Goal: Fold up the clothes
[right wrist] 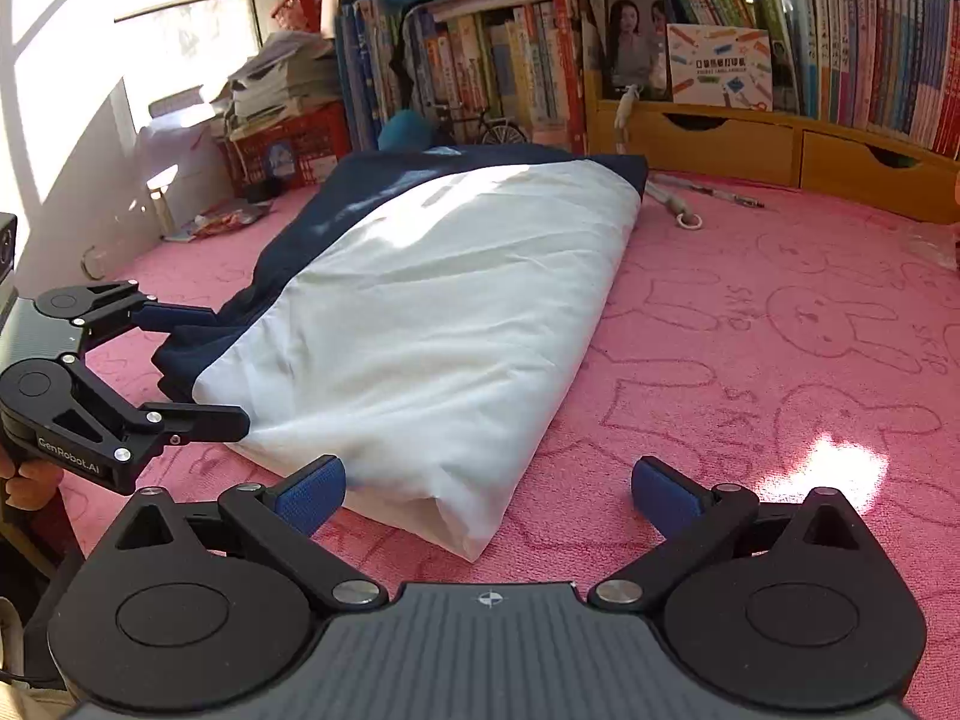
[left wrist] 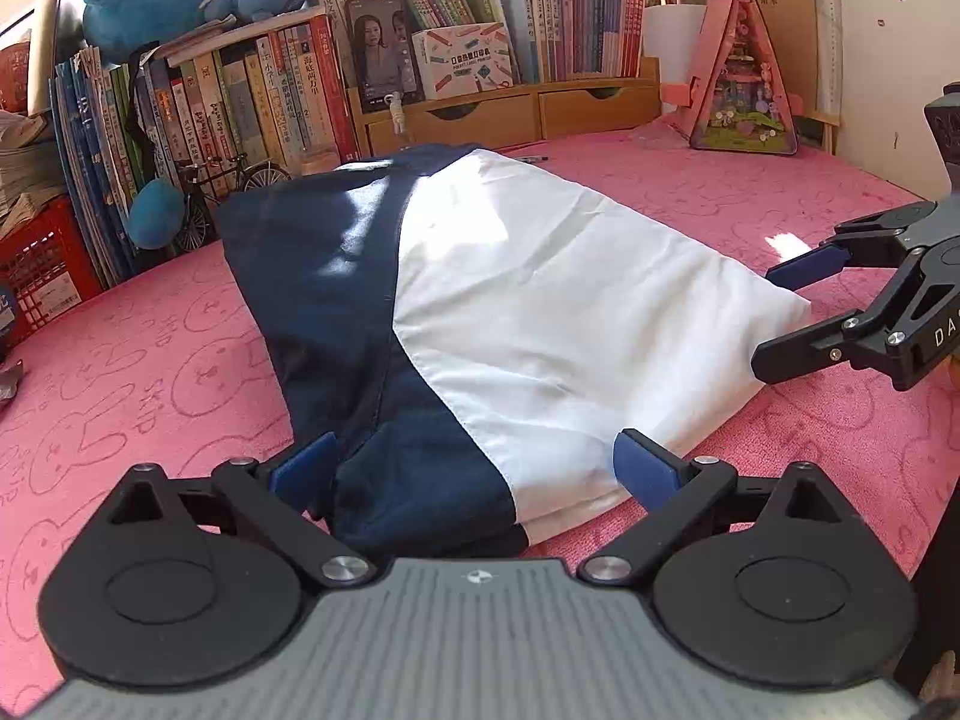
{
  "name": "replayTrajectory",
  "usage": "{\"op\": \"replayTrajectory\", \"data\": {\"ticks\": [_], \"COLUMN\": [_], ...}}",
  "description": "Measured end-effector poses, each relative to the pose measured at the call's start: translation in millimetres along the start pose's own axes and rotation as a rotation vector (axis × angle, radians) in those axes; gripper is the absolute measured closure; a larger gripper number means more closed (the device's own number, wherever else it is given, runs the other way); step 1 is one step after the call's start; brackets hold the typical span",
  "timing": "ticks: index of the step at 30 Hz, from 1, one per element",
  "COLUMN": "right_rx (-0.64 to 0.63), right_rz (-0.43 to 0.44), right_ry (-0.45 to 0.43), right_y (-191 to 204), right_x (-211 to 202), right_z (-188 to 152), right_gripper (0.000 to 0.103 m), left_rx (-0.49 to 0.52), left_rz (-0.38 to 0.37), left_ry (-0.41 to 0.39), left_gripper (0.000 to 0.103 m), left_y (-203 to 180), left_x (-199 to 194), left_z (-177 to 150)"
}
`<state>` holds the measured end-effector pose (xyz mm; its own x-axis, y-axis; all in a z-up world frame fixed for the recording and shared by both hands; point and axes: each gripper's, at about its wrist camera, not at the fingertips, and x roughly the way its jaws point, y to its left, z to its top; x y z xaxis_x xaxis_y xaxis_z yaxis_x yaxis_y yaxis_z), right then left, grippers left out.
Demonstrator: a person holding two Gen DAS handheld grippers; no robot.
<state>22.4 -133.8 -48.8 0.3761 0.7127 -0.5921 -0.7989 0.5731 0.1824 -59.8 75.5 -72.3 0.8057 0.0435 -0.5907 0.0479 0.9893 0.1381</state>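
Note:
A folded navy and white garment lies on the pink rabbit-print cloth. My left gripper is open, its blue pads straddling the garment's near folded end without closing on it. The right gripper shows at the right edge of the left wrist view, open around the garment's white corner. In the right wrist view the garment stretches away from me. My right gripper stands open, with the white corner just inside the left pad. The left gripper shows at the left, open at the navy edge.
Bookshelves and wooden drawers line the back. A phone, blue plush toys, a red crate, a model bicycle and a pink toy house stand around. A cord with a ring lies beside the garment.

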Motion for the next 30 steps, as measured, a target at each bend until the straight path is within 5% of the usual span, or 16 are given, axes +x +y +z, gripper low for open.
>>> {"op": "replayTrajectory", "data": {"ticks": [6, 9, 16, 22, 30], "right_rx": [0.032, -0.015, -0.103, -0.072, -0.049], "right_rz": [0.021, -0.018, -0.019, -0.028, -0.033], "right_ry": [-0.139, -0.151, -0.084, -0.013, 0.028], "right_y": [0, 9, 33, 29, 26], "right_x": [-21, -11, 22, 39, 45], "right_z": [20, 33, 26, 17, 17], "right_gripper": [0.000, 0.000, 0.001, 0.000, 0.000], "left_rx": [-0.092, -0.037, 0.003, -0.141, -0.261], "left_rz": [-0.066, 0.019, 0.169, 0.202, 0.154], "left_ry": [-0.092, -0.162, -0.022, 0.031, 0.061], "left_gripper": [0.000, 0.000, 0.000, 0.000, 0.000], "left_y": [47, 53, 73, 117, 141], "left_x": [-28, -3, 97, 124, 144], "left_z": [48, 76, 88, 81, 73]}}
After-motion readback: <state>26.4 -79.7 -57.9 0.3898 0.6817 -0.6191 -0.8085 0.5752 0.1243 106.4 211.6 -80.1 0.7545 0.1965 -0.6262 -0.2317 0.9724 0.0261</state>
